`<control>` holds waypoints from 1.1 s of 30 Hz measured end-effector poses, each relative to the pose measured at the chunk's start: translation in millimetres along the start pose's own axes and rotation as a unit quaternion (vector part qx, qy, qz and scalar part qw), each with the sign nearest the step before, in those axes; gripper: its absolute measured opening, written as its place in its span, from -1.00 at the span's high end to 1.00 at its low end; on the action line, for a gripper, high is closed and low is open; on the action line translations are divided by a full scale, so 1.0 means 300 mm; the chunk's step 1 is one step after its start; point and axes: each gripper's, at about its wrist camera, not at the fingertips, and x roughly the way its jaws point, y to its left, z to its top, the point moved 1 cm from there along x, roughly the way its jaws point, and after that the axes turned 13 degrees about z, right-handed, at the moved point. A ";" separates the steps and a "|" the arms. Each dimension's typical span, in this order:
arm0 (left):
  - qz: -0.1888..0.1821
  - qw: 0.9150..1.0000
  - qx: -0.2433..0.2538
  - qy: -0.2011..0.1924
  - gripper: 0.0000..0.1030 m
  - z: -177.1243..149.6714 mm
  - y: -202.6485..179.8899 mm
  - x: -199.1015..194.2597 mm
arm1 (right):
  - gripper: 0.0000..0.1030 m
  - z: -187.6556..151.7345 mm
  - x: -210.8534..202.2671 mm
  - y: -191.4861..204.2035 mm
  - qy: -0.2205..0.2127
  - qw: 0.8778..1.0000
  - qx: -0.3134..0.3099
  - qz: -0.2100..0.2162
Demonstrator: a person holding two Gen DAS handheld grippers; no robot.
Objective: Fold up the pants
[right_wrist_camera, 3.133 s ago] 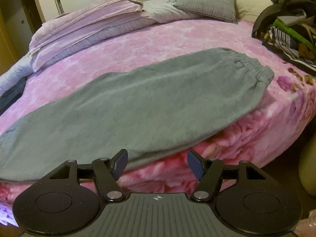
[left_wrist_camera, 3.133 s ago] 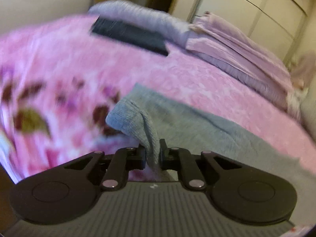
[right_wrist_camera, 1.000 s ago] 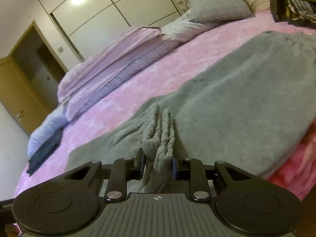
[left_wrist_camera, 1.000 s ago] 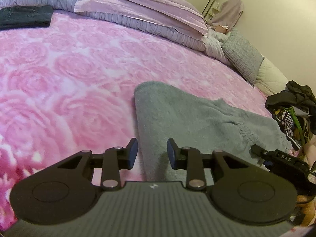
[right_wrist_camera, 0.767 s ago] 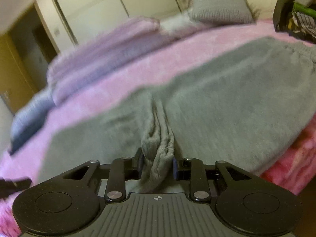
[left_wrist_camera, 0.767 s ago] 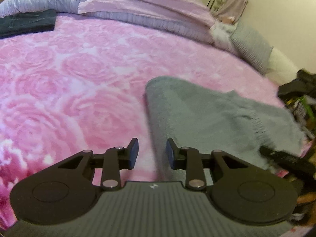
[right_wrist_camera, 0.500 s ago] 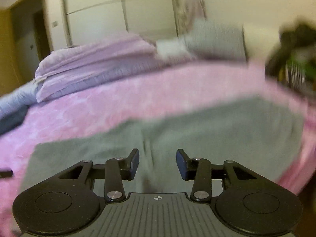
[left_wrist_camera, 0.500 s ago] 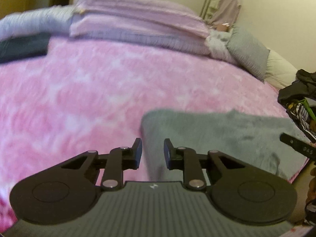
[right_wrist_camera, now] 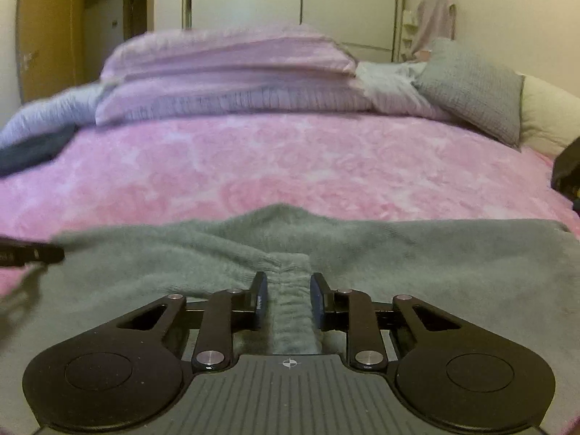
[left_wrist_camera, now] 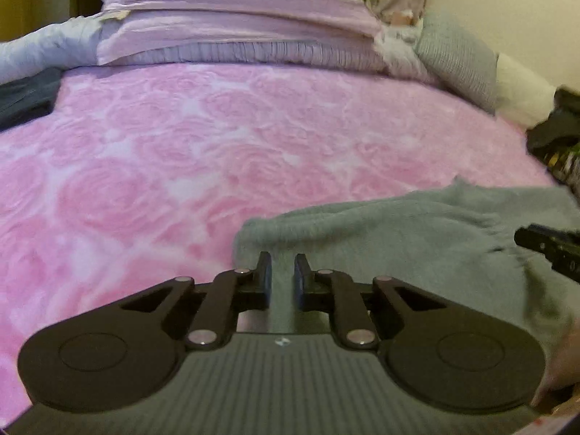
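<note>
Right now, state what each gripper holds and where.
Left gripper: nothing, jaws closing empty above the grey fleece pants. Right gripper: closing around their bunched ribbed band; firm grip unclear.

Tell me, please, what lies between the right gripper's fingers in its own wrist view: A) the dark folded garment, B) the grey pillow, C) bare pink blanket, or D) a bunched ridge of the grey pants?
D: a gathered ridge of the grey pants runs up between the fingers of the right gripper.

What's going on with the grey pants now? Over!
Left hand-held gripper closing over the fold edge. Right hand-held gripper closing around a bunched ridge. Grey pants folded over on the pink blanket. Nothing in the way.
</note>
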 end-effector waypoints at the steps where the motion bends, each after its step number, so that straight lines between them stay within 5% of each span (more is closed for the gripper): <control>1: -0.003 1.000 -0.008 -0.002 0.77 -0.013 0.012 -0.041 | 0.58 -0.008 -0.042 0.016 -0.007 1.000 -0.004 0.003; 7: -0.029 0.999 -0.017 0.011 0.77 -0.176 0.028 -0.259 | 0.58 -0.119 -0.206 0.116 0.008 0.999 -0.051 0.002; 9: -0.019 0.999 -0.011 0.028 0.76 -0.229 0.015 -0.263 | 0.58 -0.164 -0.165 0.107 0.048 0.998 -0.043 0.004; 15: 0.022 0.999 -0.015 0.038 0.76 -0.245 -0.005 -0.300 | 0.56 -0.140 -0.186 0.143 0.067 0.996 -0.051 0.003; 17: 0.029 0.999 -0.011 0.038 0.76 -0.237 -0.008 -0.336 | 0.41 -0.146 -0.228 0.157 0.058 0.997 -0.052 0.010; 19: 0.035 0.999 -0.006 0.039 0.75 -0.243 -0.012 -0.383 | -0.02 -0.174 -0.285 0.180 0.049 0.998 -0.050 0.010; 20: 0.033 0.999 -0.003 0.041 0.71 -0.247 -0.016 -0.409 | -0.06 -0.185 -0.310 0.192 0.045 0.998 -0.048 0.011; 33: 0.052 0.997 0.034 0.040 0.44 -0.291 -0.087 -0.604 | -0.15 -0.231 -0.532 0.328 0.018 0.995 -0.097 0.012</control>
